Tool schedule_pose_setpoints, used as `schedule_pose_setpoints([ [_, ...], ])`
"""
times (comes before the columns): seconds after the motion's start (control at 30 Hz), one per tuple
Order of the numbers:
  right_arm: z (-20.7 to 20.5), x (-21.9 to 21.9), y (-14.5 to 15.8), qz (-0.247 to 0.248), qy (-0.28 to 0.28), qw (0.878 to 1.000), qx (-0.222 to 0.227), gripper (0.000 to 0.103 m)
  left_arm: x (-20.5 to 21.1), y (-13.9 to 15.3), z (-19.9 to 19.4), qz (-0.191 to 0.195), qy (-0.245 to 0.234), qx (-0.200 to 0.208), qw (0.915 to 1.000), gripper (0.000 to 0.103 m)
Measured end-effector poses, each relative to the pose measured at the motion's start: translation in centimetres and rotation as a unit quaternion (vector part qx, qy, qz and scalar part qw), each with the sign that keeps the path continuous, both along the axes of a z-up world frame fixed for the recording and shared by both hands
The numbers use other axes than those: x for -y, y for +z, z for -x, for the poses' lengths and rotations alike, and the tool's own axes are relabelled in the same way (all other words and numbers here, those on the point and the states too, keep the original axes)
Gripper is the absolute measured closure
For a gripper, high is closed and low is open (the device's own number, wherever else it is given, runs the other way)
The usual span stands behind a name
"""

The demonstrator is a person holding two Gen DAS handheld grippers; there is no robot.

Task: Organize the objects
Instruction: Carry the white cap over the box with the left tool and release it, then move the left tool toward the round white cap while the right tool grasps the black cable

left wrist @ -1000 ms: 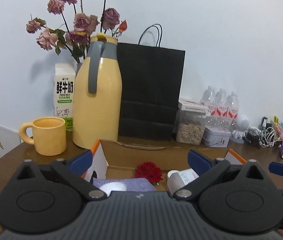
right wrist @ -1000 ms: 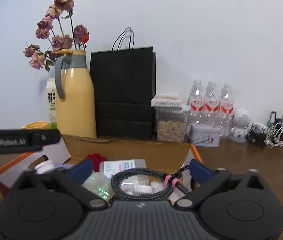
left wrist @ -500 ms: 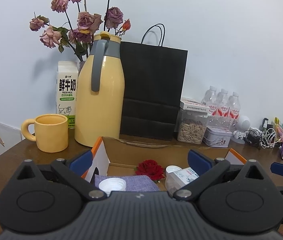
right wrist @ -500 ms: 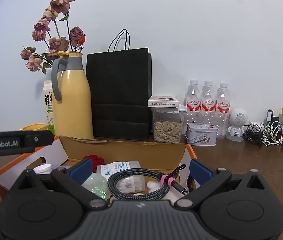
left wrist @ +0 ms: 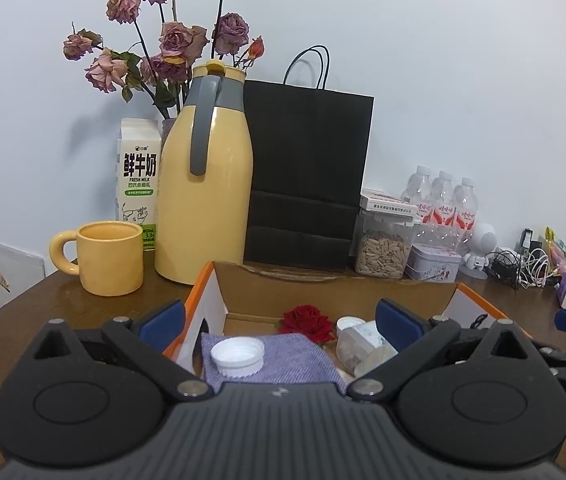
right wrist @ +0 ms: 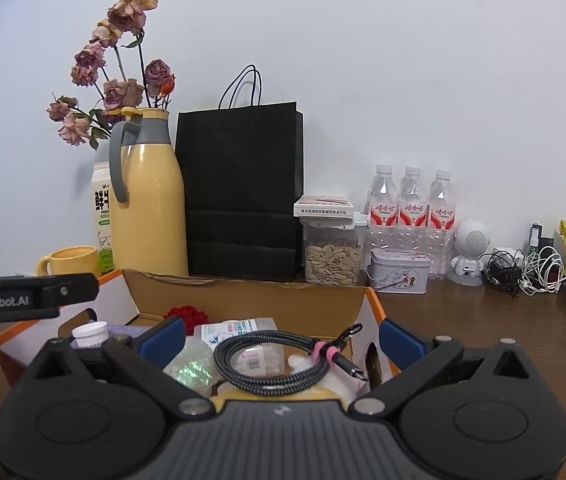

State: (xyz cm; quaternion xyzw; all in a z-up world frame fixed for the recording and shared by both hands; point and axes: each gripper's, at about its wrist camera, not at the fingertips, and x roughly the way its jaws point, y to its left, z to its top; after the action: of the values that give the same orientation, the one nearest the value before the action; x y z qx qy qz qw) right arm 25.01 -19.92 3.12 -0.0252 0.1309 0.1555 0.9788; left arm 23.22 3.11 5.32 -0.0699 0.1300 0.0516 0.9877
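Inside the box, the coiled cable's plug points right; both claws spread.

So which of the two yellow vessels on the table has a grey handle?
The tall yellow thermos jug beside the black paper bag. The squat yellow mug left of it has a yellow handle.

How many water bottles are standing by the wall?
3. The water bottles stand in a row against the wall, behind the tin: left bottle, middle bottle, right bottle. More could be hidden behind the black bag.
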Motion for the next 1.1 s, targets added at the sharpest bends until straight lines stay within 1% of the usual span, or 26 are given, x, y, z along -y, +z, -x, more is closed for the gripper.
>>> schedule_pose_setpoints([
  [0.2, 1.6, 1.1, -0.5, 0.007, -0.002, 1.000, -0.006, 0.000, -0.3, -0.2, 2.0, -0.002, -0.012, 0.000, 0.9999, 0.000],
  [0.43, 3.8, 2.4, -0.8, 0.021, 0.009, 0.999, -0.029, 0.000, -0.7, -0.4, 4.5, -0.005, -0.027, -0.016, 0.9995, 0.000],
  [0.53, 4.4, 2.8, -1.3, 0.033, 0.014, 0.998, -0.047, 0.000, -1.0, -0.6, 5.1, -0.007, -0.029, -0.033, 0.9990, 0.000],
  [0.7, 4.7, 3.2, -2.2, 0.056, 0.028, 0.994, -0.095, 0.000, -1.7, -1.1, 5.9, -0.009, -0.025, -0.059, 0.9979, 0.000],
  [0.87, 4.7, 3.8, -3.3, 0.062, 0.038, 0.988, -0.136, 0.000, -2.1, -1.5, 6.8, -0.011, -0.024, -0.075, 0.9968, 0.000],
  [0.97, 4.8, 3.9, -3.9, 0.076, 0.034, 0.985, -0.151, 0.000, -2.4, -1.6, 7.3, -0.010, -0.022, -0.084, 0.9962, 0.000],
  [1.1, 5.1, 4.5, -4.2, 0.077, 0.040, 0.983, -0.160, 0.000, -2.7, -1.8, 7.8, -0.009, -0.018, -0.094, 0.9954, 0.000],
])
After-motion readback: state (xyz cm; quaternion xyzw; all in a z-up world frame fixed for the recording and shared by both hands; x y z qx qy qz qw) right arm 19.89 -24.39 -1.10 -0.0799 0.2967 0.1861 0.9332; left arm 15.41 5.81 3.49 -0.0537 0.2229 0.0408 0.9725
